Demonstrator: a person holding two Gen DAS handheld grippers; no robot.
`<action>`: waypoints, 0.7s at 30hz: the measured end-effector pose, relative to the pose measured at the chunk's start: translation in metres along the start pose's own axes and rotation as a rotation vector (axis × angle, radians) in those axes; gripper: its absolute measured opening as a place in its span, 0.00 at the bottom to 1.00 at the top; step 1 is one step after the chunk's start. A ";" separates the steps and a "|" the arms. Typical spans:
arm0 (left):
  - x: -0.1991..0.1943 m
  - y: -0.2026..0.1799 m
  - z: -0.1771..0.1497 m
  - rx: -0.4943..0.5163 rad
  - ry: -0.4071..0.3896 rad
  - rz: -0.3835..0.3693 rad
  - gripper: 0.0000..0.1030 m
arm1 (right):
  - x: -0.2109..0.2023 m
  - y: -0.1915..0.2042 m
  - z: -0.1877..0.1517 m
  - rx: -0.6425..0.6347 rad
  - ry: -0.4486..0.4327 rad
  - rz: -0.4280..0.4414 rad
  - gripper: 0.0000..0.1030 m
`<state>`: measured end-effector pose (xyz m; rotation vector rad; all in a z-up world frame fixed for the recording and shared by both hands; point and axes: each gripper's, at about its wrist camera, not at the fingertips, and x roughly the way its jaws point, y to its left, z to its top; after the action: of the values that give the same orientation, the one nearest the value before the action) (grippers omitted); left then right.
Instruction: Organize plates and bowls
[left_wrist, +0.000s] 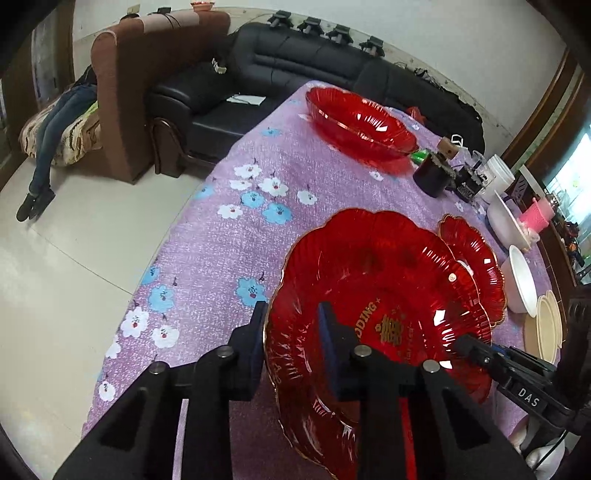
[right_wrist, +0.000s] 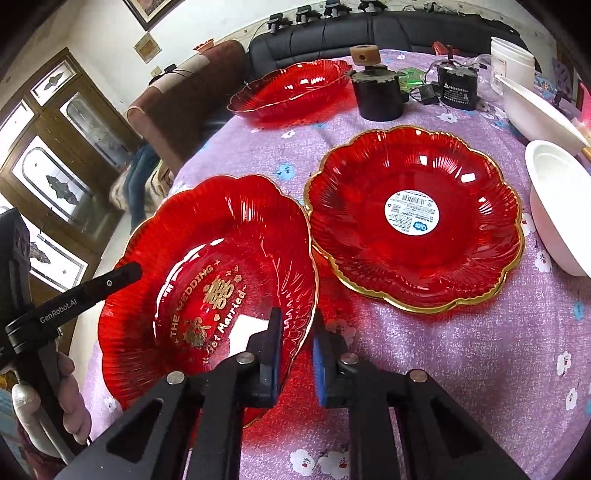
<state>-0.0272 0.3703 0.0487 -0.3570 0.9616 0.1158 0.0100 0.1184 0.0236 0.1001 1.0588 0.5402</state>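
Both grippers' fingers, left gripper (left_wrist: 291, 347) and right gripper (right_wrist: 297, 354), straddle the red scalloped wedding plate's (right_wrist: 207, 280) rim narrowly; whether they clamp it, I cannot tell. At frame right the red gold-rimmed plate (right_wrist: 413, 218) and white bowl (right_wrist: 557, 210) sit unstacked on the bench (right_wrist: 461, 350); organizing barely begun.

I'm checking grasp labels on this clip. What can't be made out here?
- Wedding plate: near rim hidden by the right gripper, right wrist view.
- Left gripper: contact with the rim unclear, left wrist view.
- Barcode sticker: print too small.
- Beige plates: cut off by dark hardware.
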 end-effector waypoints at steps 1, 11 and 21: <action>-0.005 -0.001 0.000 0.002 -0.011 0.002 0.26 | -0.003 0.002 -0.001 -0.009 -0.009 -0.004 0.15; -0.063 -0.009 -0.005 0.013 -0.128 0.023 0.26 | -0.036 0.022 -0.003 -0.052 -0.076 0.031 0.15; -0.049 -0.002 -0.020 -0.002 -0.096 0.058 0.26 | -0.023 0.022 -0.014 -0.049 -0.040 0.024 0.15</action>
<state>-0.0701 0.3646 0.0792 -0.3230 0.8768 0.1851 -0.0191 0.1241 0.0426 0.0800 1.0061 0.5832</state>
